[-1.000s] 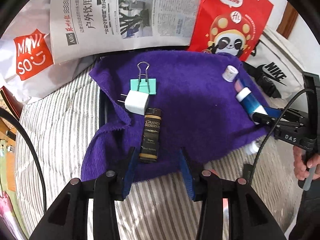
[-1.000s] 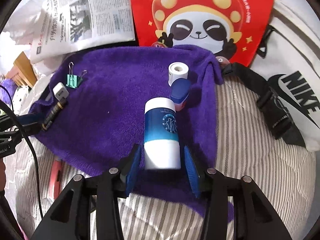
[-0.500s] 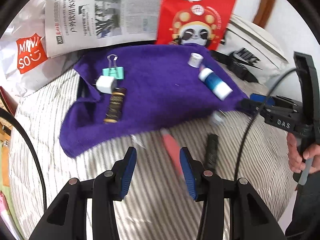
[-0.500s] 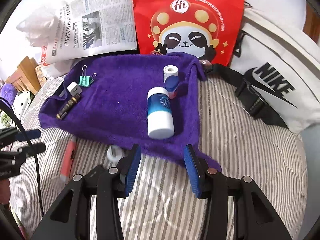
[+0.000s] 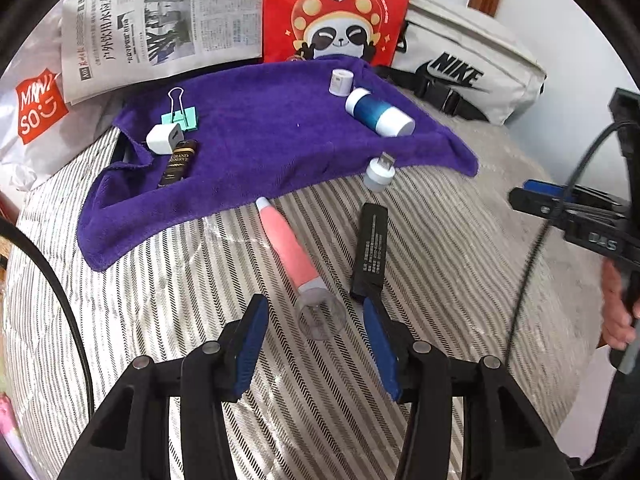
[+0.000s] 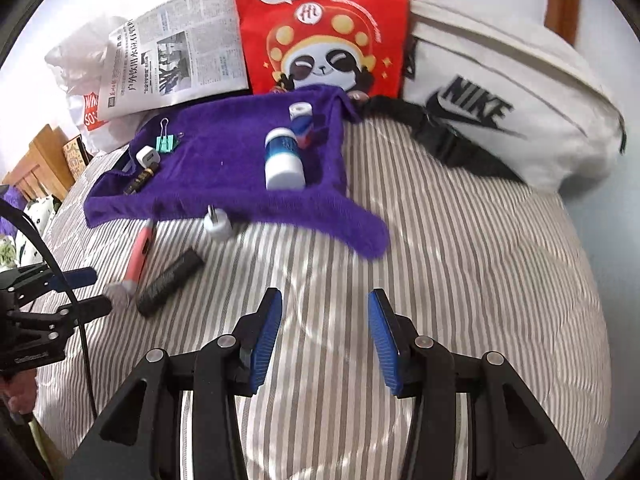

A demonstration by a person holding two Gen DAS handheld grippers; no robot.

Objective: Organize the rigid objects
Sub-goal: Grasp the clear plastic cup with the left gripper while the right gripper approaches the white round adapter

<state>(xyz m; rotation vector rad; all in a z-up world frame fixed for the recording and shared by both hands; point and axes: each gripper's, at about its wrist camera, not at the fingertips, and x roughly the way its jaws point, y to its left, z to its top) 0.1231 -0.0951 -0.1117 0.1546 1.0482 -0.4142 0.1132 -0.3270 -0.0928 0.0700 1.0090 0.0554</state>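
A purple towel (image 5: 260, 140) lies on the striped bed and holds a green binder clip (image 5: 182, 114), a white charger plug (image 5: 164, 138), a black tube (image 5: 178, 162), a white cap (image 5: 341, 82) and a blue-white bottle (image 5: 378, 112). On the bedding in front of it lie a pink pen-like tool (image 5: 290, 254), a black bar (image 5: 370, 250) and a white USB adapter (image 5: 379, 172). My left gripper (image 5: 316, 330) is open, its jaws either side of the pink tool's clear end. My right gripper (image 6: 326, 334) is open and empty over bare bedding; the bottle (image 6: 283, 158) lies ahead of it.
A red panda bag (image 5: 340, 8), a newspaper (image 5: 160, 28), a white Miniso bag (image 5: 36, 104) and a white Nike bag (image 5: 468, 68) stand behind the towel. The striped bedding (image 6: 460, 260) spreads right of the towel. Wooden furniture (image 6: 36, 164) is at far left.
Both grippers have pulled back from the towel. The black tube and the bottle stay on the towel. My left gripper has come down over the pink tool.
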